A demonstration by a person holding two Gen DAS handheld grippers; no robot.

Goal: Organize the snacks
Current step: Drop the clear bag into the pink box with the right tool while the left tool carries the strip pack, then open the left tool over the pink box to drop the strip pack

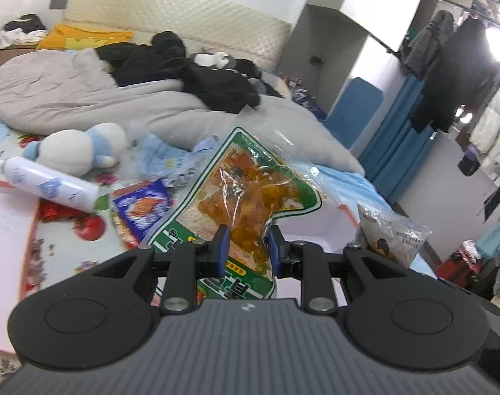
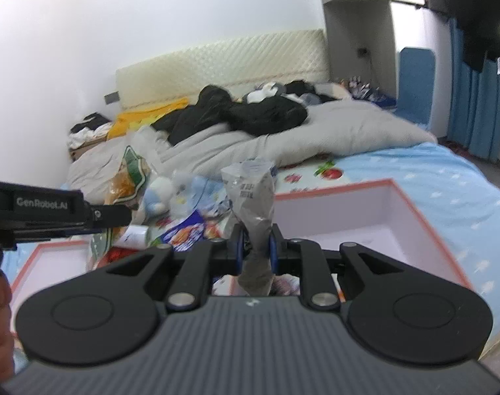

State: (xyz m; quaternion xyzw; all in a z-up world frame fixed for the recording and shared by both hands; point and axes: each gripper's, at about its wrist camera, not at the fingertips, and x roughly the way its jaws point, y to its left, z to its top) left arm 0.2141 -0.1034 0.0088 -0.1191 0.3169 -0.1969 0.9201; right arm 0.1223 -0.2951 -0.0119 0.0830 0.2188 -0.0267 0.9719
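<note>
Left gripper [image 1: 248, 251] clamped on green snack bag [image 1: 237, 194] | right gripper [image 2: 255, 247] clamped on grey snack pouch [image 2: 251, 194] | both judged light, crinkly, best pinched mid-body.

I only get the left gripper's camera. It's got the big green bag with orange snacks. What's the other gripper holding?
Observer: The right gripper is shut on a gray snack bag, pinched around its middle.
Operator: Is that box next to it empty?
Observer: The pink box on its right shows a bare inside from here.
Operator: Is there another box?
Observer: Yes, a second pink tray lies on the left, below the left gripper.
</note>
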